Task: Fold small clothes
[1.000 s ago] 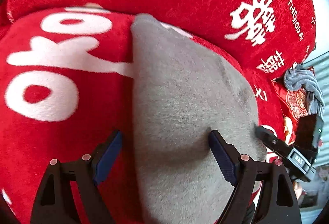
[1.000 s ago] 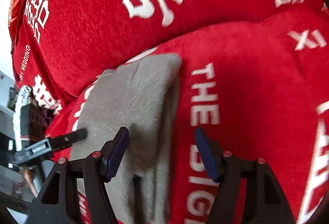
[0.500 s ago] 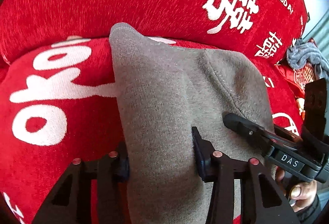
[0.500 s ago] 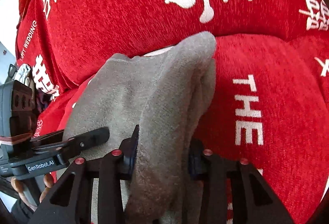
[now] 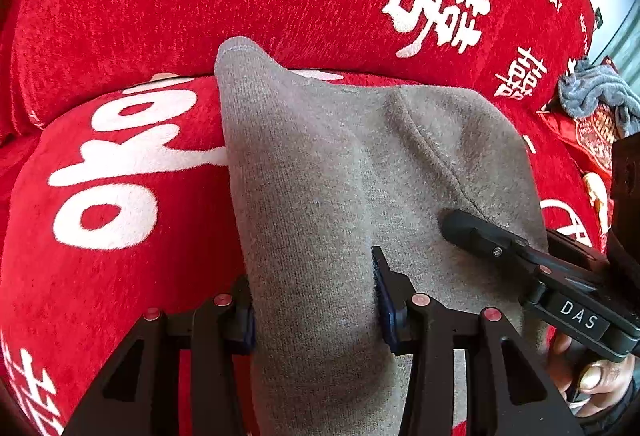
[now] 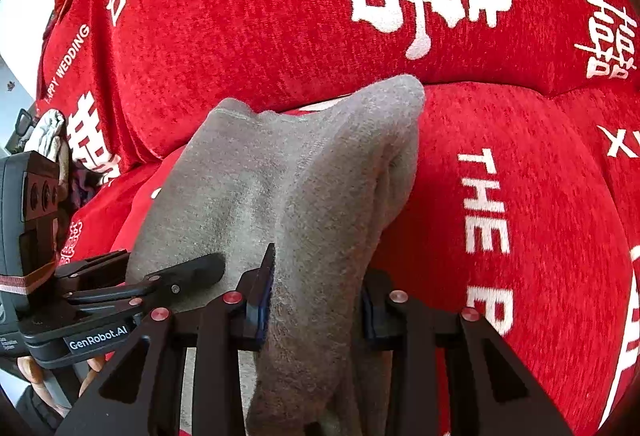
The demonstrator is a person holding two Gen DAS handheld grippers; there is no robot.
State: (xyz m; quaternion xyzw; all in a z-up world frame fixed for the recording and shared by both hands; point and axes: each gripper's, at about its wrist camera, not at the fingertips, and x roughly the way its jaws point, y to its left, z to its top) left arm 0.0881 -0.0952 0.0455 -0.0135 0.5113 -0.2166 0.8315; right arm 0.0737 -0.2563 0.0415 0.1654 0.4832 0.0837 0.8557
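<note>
Gripping the grey garment (image 5: 320, 175) with my left tongs (image 5: 316, 312), I am closing my right tongs (image 6: 316, 296) on its fold at three o'clock.

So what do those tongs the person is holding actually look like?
Both are the same design: matte black plastic with triangular cut-outs in the finger frames, small red rivets at the joints and dark blue pads on the fingertips. The left tongs carry a white "GenRobot.AI" label and a boxy black camera housing, seen in the right view. The right tongs carry a white "DAS" label, seen in the left view. No cables or sleeves show.
</note>
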